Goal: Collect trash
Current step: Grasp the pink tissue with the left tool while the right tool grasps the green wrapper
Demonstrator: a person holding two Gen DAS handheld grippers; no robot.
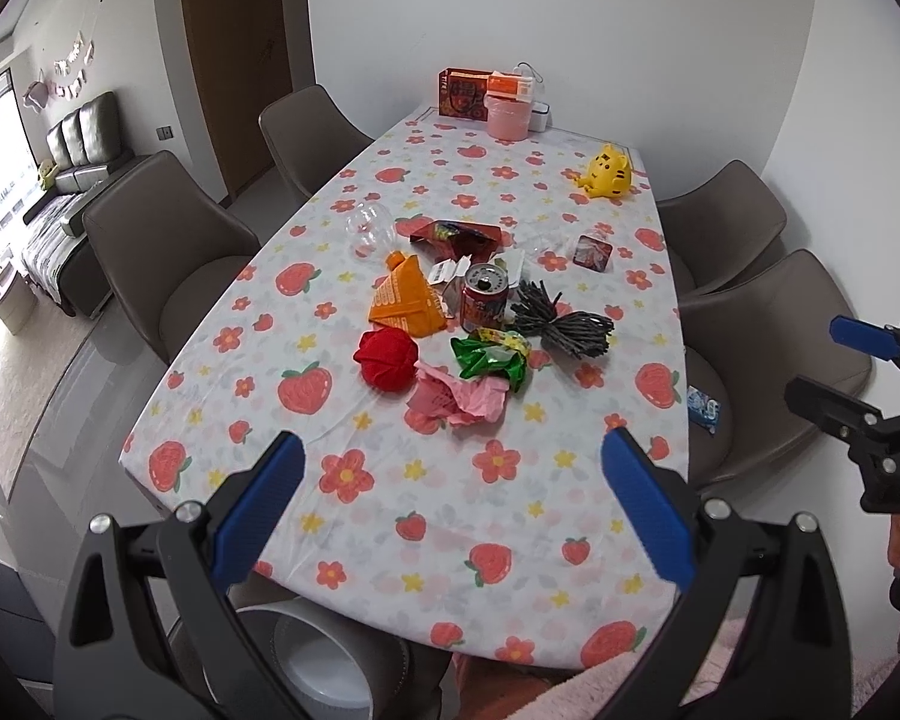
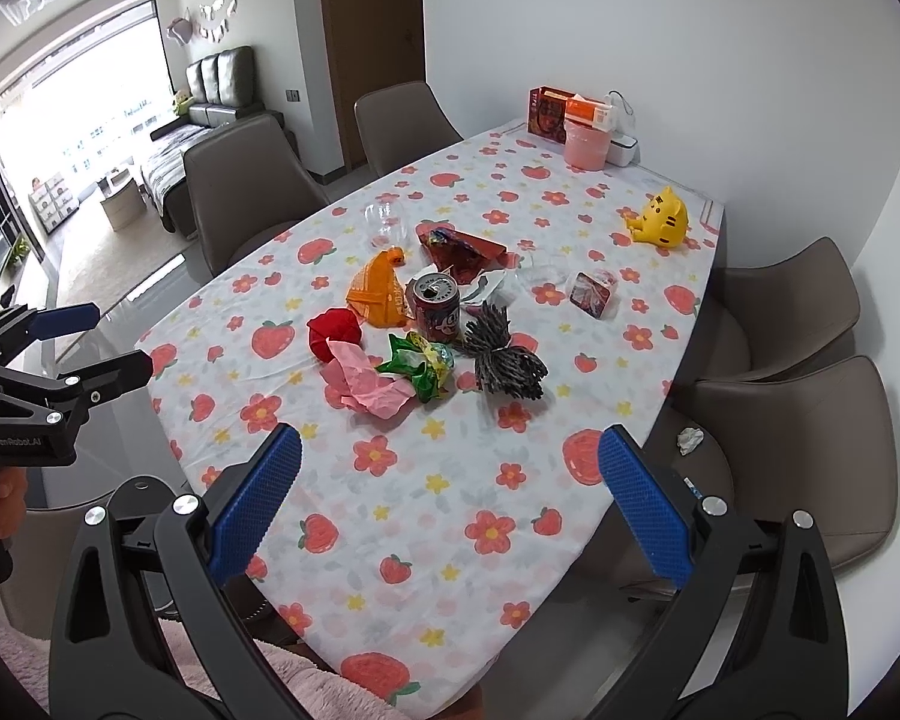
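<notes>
Left tongs (image 1: 450, 456): wide, empty, above the near worktop (image 1: 390, 516) edge.
Right tongs (image 2: 450, 453): wide, empty.
Trash: heaped mid-worktop; can (image 1: 484, 299), orange carton (image 1: 405, 299), pink paper (image 1: 457, 399), green wrapper (image 1: 492, 360).
Hidden: bin (image 1: 324, 660) partly under the worktop.
Writing: "GenRobot.AI" on left tongs body; can print unreadable.

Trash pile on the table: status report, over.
Left hand-held gripper open, empty. Right hand-held gripper open, empty. Trash pile untouched mid-table: pink crumpled paper nearest, red can upright behind. Approach clear.
</notes>
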